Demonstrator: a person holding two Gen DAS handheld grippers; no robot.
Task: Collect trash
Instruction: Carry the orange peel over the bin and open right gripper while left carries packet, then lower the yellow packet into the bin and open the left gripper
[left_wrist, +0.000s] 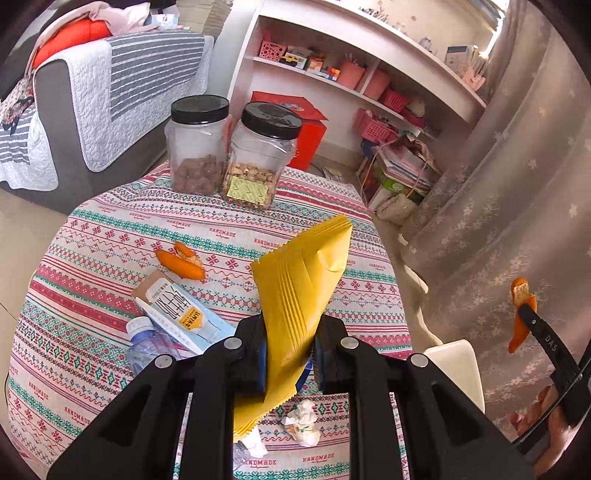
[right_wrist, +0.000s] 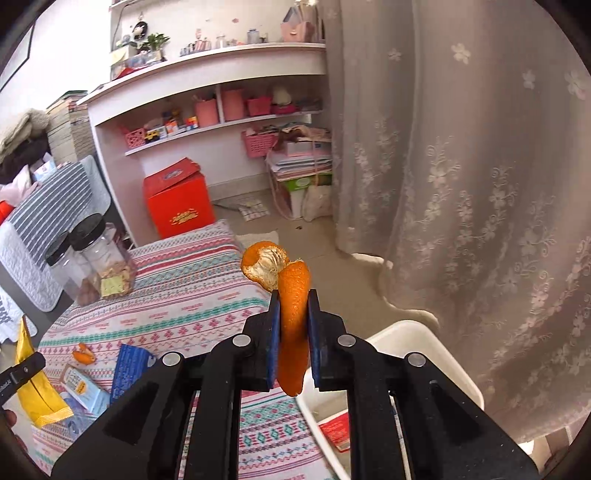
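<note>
One desk (left_wrist: 92, 236) under a patterned cloth carries two black-lidded clear jars, one of brown nuts (left_wrist: 196, 144) and one of paler nuts (left_wrist: 258, 157), standing side by side at its far edge. One white bin (right_wrist: 417, 354) sits just beside the desk with a red wrapper (right_wrist: 336, 430) in it. The left gripper (left_wrist: 289, 350) pinches one yellow snack bag (left_wrist: 301, 295) above the desk. One milk carton (left_wrist: 181, 314), one clear bottle (left_wrist: 147, 341) and one crumpled tissue (left_wrist: 303, 422) lie on the cloth. The right gripper (right_wrist: 292, 325) pinches one orange peel (right_wrist: 291, 314) above the bin's edge; a second orange peel (left_wrist: 181, 260) lies on the desk.
</note>
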